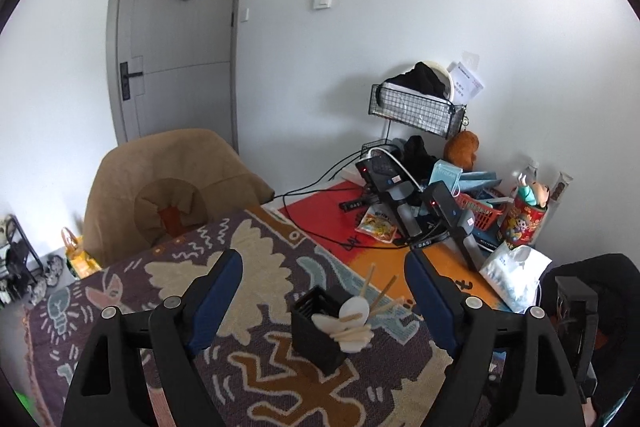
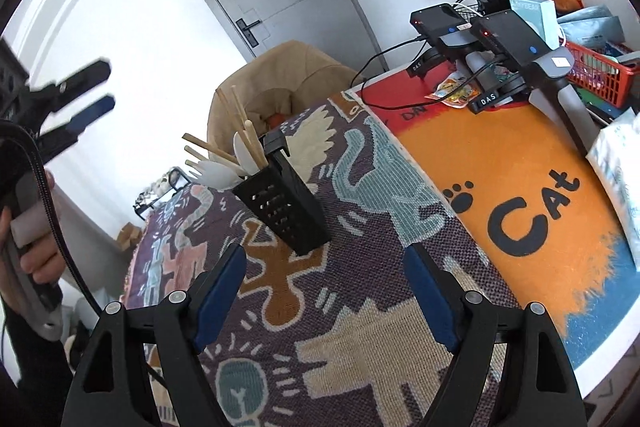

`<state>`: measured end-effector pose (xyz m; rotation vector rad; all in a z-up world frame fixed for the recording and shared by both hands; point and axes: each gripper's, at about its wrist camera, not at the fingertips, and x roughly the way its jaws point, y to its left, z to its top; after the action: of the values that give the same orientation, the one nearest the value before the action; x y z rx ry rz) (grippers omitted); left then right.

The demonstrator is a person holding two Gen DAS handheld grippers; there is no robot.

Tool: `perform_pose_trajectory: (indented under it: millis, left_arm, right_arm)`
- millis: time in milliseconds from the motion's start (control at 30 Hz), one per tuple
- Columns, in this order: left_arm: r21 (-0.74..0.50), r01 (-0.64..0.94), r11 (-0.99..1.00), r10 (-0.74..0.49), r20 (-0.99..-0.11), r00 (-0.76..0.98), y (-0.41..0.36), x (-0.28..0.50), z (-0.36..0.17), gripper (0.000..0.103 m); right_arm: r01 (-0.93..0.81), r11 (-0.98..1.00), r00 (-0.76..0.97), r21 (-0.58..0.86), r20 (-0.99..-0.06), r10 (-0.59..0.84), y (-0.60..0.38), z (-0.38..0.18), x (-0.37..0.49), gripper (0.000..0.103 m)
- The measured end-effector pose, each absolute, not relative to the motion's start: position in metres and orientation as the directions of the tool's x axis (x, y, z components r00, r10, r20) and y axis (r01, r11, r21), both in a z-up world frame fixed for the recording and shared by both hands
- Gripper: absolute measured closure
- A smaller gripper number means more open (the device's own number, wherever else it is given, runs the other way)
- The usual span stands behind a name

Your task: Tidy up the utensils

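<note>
Both grippers, left gripper [image 1: 323,283] and right gripper [image 2: 325,279], have fingers spread wide and empty, while the black slotted plastic utensil caddy [image 2: 282,205], centre frame on the patterned desk cloth [image 2: 360,307], looks filled, so withdraw gently without knocking it.

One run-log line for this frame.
left gripper open, empty | right gripper open, empty | utensils in black holder | holder on blanket

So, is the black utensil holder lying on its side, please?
No, the holder stands on the cloth, utensils sticking out its top.
</note>
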<state>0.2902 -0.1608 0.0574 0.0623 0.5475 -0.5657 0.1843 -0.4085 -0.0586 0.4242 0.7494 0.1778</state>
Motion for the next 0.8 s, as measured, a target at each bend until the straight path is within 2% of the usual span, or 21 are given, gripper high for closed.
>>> perform_pose_trajectory:
  millis: [167,200,267,300,333,500,800]
  left_arm:
    - [-0.116,0.477,0.871,-0.466,-0.502,0.728,-0.134,0.270,0.049,0.019]
    - [-0.116,0.470,0.875,-0.460,-0.500,0.734,-0.131,0.266,0.048,0.019]
    - [-0.118,0.443,0.889,-0.440,-0.496,0.749,-0.121,0.254,0.044,0.015]
    - [-0.124,0.430,0.894,-0.432,-0.491,0.757,-0.116,0.249,0.043,0.011]
    - [-0.128,0.419,0.899,-0.425,-0.485,0.764,-0.112,0.243,0.042,0.007]
    - [-0.144,0.358,0.922,-0.383,-0.463,0.799,-0.090,0.213,0.039,0.002]
    - [-0.155,0.271,0.950,-0.312,-0.464,0.829,-0.066,0.164,0.034,0.001]
  right_arm:
    - [-0.021,0.920,0.724,0.391,-0.629,0.283,-0.398,-0.051,0.172,0.020]
    - [-0.030,0.925,0.726,0.378,-0.628,0.280,-0.394,-0.049,0.168,0.018]
    - [-0.042,0.933,0.731,0.357,-0.626,0.272,-0.388,-0.044,0.163,0.004]
    - [-0.052,0.935,0.733,0.351,-0.622,0.274,-0.385,-0.041,0.160,0.002]
    - [-0.063,0.936,0.736,0.345,-0.618,0.277,-0.381,-0.039,0.157,0.002]
    - [-0.103,0.936,0.746,0.338,-0.596,0.297,-0.369,-0.025,0.146,0.001]
    - [-0.188,0.931,0.742,0.313,-0.576,0.343,-0.345,-0.005,0.127,0.001]
